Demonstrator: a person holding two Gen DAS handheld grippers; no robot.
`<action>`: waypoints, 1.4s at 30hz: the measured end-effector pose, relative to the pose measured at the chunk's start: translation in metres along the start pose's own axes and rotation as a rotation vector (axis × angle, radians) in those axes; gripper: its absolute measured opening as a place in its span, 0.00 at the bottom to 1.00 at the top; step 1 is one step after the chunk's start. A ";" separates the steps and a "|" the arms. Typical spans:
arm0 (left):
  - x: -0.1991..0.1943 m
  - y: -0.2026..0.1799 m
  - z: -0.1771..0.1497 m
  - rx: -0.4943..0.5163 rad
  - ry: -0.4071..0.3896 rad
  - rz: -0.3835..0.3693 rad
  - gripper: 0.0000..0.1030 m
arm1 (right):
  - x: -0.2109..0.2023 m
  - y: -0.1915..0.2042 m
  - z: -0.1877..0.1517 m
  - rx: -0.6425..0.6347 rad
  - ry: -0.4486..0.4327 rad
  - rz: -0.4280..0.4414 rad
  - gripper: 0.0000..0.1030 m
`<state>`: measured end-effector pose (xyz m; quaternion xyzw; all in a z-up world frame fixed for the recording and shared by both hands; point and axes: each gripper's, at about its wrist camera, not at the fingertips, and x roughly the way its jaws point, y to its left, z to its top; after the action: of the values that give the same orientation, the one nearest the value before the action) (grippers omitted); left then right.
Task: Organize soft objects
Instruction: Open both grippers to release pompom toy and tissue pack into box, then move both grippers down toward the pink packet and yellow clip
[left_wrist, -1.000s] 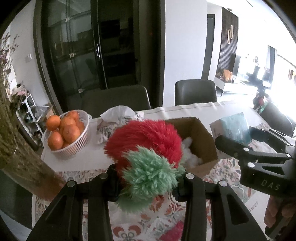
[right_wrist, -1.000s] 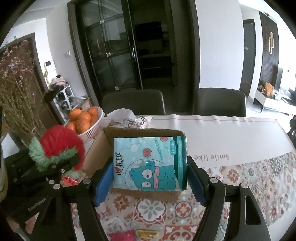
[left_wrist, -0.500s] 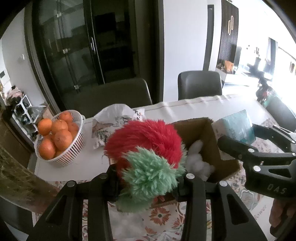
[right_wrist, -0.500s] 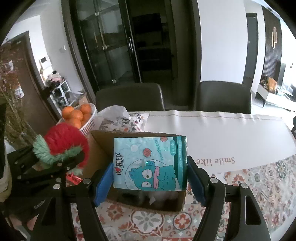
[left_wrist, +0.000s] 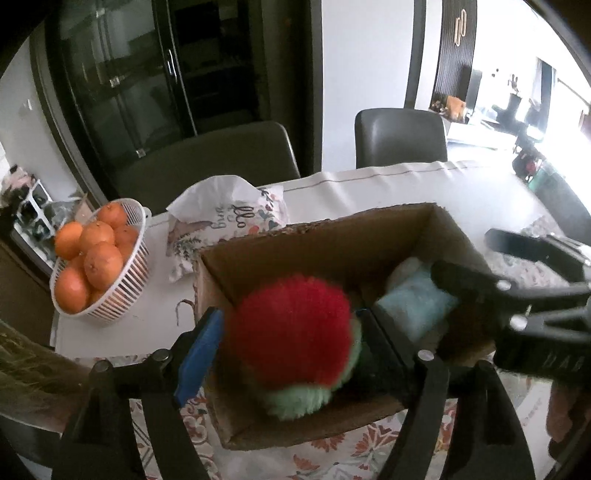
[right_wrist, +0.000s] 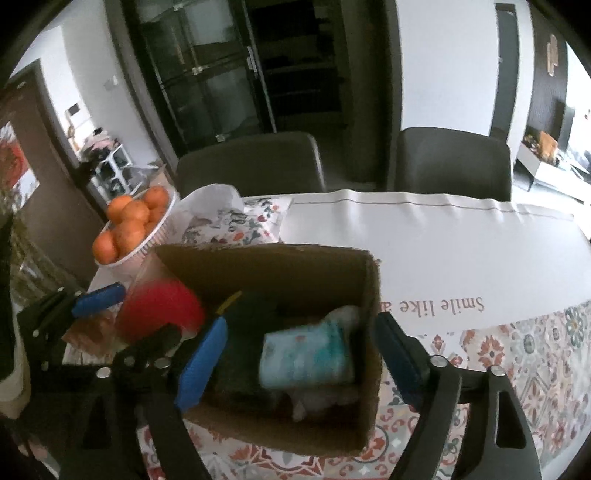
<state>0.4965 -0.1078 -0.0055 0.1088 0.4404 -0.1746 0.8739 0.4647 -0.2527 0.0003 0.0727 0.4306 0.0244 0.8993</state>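
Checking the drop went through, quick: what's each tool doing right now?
Left tool: open, jaws just widened, plush strawberry loose between them.
Right tool: open, tissue pack released.

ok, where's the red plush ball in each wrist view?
Left wrist: red plush ball low centre, between that gripper's open fingers, inside the cardboard box.
Right wrist: blurred red at left, by the box's left wall.
Shared landmark: basket of oranges beyond the box.

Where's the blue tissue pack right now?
In the right wrist view, the blue tissue pack lies inside the cardboard box, toward its right wall, on something white and fluffy, with the red plush toy at the box's left end.
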 end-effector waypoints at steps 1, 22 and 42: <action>0.000 0.000 0.000 0.004 -0.003 0.007 0.75 | -0.001 -0.001 0.000 0.007 -0.004 0.000 0.82; -0.066 0.000 -0.050 -0.079 -0.009 0.062 0.76 | -0.069 0.030 -0.045 -0.069 -0.064 -0.013 0.82; -0.103 0.005 -0.130 -0.229 0.064 0.068 0.77 | -0.087 0.049 -0.105 -0.128 0.007 -0.016 0.82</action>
<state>0.3465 -0.0370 0.0014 0.0285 0.4813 -0.0896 0.8715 0.3291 -0.2015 0.0100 0.0117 0.4320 0.0449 0.9007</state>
